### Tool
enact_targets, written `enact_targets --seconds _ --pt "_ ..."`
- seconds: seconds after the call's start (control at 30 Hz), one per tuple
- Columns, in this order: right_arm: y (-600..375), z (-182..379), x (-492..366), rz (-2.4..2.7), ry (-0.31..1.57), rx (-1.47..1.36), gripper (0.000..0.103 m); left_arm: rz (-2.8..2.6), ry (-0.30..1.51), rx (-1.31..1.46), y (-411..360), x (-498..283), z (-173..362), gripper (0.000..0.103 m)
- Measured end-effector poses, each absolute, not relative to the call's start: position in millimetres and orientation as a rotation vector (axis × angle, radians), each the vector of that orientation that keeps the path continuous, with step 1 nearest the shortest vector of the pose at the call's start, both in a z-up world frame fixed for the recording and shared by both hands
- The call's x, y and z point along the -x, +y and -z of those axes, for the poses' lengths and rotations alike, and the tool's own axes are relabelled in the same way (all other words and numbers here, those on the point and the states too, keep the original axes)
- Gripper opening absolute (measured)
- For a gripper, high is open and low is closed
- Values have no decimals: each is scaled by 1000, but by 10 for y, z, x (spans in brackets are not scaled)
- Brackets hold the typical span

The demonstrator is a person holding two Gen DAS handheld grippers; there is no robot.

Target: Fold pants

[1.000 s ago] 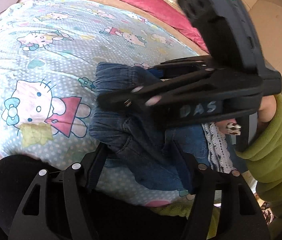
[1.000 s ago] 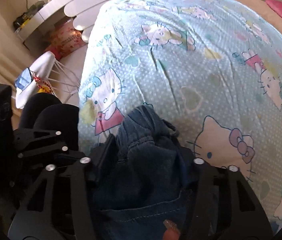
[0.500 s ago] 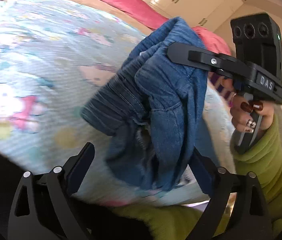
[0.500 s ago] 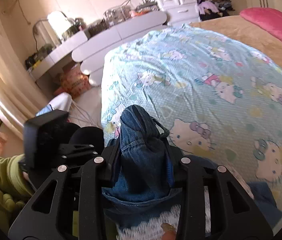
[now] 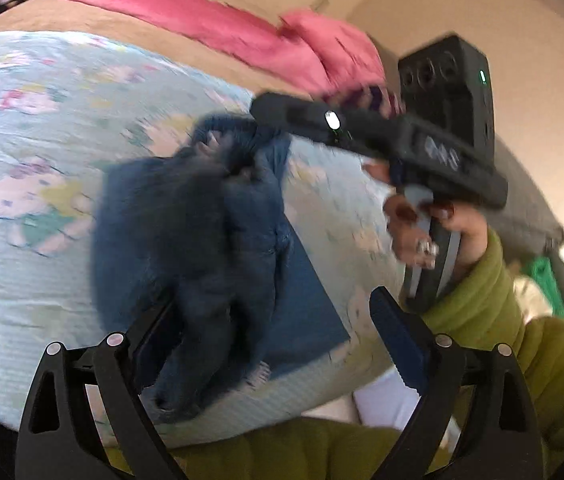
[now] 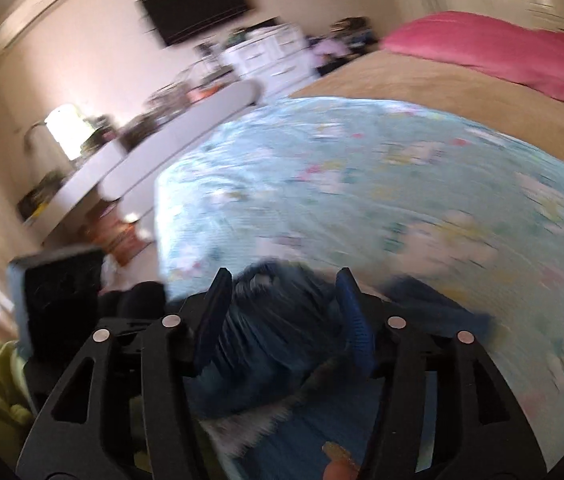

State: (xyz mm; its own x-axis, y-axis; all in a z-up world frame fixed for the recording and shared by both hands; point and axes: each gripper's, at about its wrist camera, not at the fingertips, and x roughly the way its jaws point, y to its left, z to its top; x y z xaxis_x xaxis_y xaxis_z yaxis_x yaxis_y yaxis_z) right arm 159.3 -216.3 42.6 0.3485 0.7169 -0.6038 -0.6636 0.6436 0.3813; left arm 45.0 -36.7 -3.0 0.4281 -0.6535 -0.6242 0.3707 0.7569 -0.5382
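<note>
Nearest in the left wrist view, the left claw (image 5: 277, 332) stands spread wide, its pads apart from the cloth; a fold of the denim pants (image 5: 201, 236) hangs between the fingers, but nothing is pinched there. It looks freed to take a fresh hold on the garment.

Just beyond, the pants are bunched and lifted over the near edge of the bed, above a cartoon-cat quilt (image 5: 33, 184) in pale blue. The right claw (image 5: 259, 122) reaches in from the right of that view and meets the upper gathered end of the denim, probably the ribbed waistband. In its own view the right claw (image 6: 282, 312) has that ribbed cloth between its blue pads, and its jaws are opening; blur hides whether the pads touch the cloth at this instant. My reading is that the pants are being lifted by one end to hang straight before being laid out to fold.

Pale lettering on the right claw's body is too smeared to read.

Farther off lie a tan blanket (image 6: 422, 80) and a pink pillow (image 5: 209, 20).
</note>
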Motion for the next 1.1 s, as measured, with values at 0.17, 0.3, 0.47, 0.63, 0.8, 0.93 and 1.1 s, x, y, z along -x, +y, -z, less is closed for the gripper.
enact_targets --seconds 0.17,0.3,0.47,0.63,0.8,0.93,1.1 --pt "-2275 -159 -1443 -815 878 -31 53 663 1018 228 -632 -533 260 91" --pt "-2220 73 -1400 -668 920 144 54 649 1027 208 -624 -507 300 91" --pt "-2231 204 -1432 -620 932 171 55 647 1022 228 -680 -490 277 91" --pt "-2395 -67 -1320 -647 860 97 63 594 963 229 -512 -371 88 91" --pt "-2528 -277 -1154 -635 800 92 69 475 909 196 -280 -385 -64 98" --pt "-2570 -410 -891 -655 743 130 76 419 876 189 -143 -372 -180 98" --pt "-2593 -533 -627 -688 691 172 81 352 842 171 -11 -368 -331 98"
